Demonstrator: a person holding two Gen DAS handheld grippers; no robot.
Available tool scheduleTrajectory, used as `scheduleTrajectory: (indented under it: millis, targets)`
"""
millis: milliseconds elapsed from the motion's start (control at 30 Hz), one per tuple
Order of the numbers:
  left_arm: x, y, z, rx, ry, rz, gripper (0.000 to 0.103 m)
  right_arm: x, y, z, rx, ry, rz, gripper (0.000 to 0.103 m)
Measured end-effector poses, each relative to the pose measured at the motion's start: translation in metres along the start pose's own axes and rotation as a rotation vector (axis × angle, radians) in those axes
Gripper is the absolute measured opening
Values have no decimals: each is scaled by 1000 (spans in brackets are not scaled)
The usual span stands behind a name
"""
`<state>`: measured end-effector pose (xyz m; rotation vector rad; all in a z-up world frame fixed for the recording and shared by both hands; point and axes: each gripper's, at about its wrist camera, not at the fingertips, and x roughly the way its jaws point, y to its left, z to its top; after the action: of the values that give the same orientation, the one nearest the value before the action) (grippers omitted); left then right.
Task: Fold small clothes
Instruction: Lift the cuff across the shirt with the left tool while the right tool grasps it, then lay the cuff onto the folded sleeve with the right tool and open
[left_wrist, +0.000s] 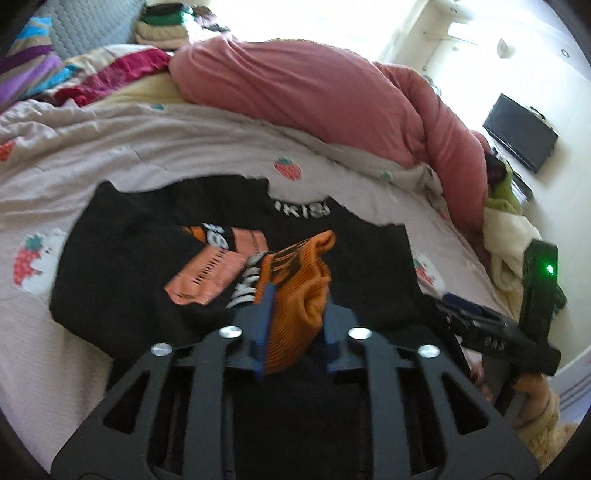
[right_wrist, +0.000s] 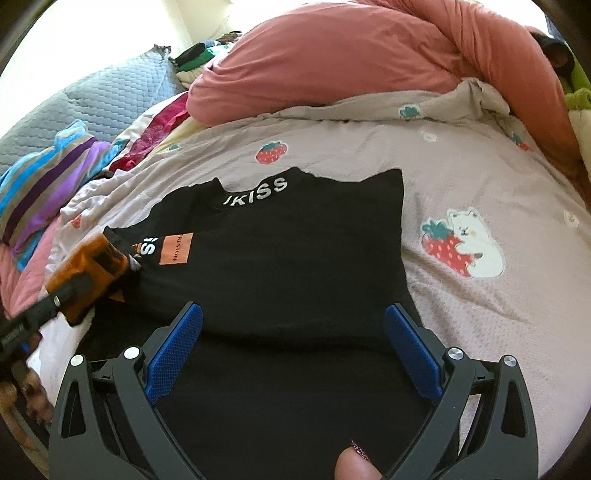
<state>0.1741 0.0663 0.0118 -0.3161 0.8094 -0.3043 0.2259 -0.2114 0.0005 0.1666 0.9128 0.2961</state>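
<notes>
A small black top (left_wrist: 122, 266) with white lettering and orange patches lies flat on the bed; it also shows in the right wrist view (right_wrist: 295, 266). My left gripper (left_wrist: 297, 295) is shut on the top's orange ribbed sleeve cuff (left_wrist: 299, 280) and holds it folded over the black body. In the right wrist view that cuff (right_wrist: 92, 266) sits at the left with the left gripper (right_wrist: 55, 299) on it. My right gripper (right_wrist: 293, 317) is open and empty, its blue pads (right_wrist: 173, 350) hovering over the top's lower part. In the left wrist view the right gripper (left_wrist: 491, 328) is at the right edge.
The bed has a pale strawberry-print cover (right_wrist: 480, 177). A big pink duvet (left_wrist: 314, 88) is bunched at the back. Striped fabric (right_wrist: 48, 184) and a grey quilted pillow (right_wrist: 110, 92) lie at the left. Folded clothes (left_wrist: 162, 26) are stacked far back. A dark screen (left_wrist: 521, 133) hangs on the right wall.
</notes>
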Motion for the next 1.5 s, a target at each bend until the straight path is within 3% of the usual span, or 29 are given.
scheduleTrajectory:
  millis: [67,133,367,433,533,633,800,867,900,933,967,1267,1500]
  targets:
    - [-2,0,-1,4,-4,2,30,1,2,-1,2,5,1,98]
    - [-8,4,1,-6,-11,4,45,2,10,-3,-19,7,-4,98]
    - [-23,27,9,-41,-36,99,58,20,55,-17,-79,89,103,98]
    - [-27,34,11,-45,-43,145,72,29,72,-23,-89,124,146,98]
    - [-37,43,14,-57,-68,199,81,45,97,-29,-89,165,203,98]
    - [-47,53,18,-85,-88,205,83,59,113,-31,-70,180,221,97]
    - [-65,69,22,-136,-136,222,83,72,126,-27,-38,163,207,62]
    - [-71,75,24,-155,-149,218,83,72,131,-25,-36,157,213,39]
    - [-74,78,25,-164,-159,225,83,71,134,-24,-43,152,223,33]
    - [-76,80,26,-169,-166,230,83,68,139,-22,-61,139,227,19]
    - [-79,85,27,-180,-176,236,83,66,143,-21,-82,126,235,12]
    - [-98,105,29,-229,-216,241,83,26,177,22,-220,-41,293,6]
    - [-102,110,29,-242,-224,246,83,-15,176,65,-278,-172,300,5]
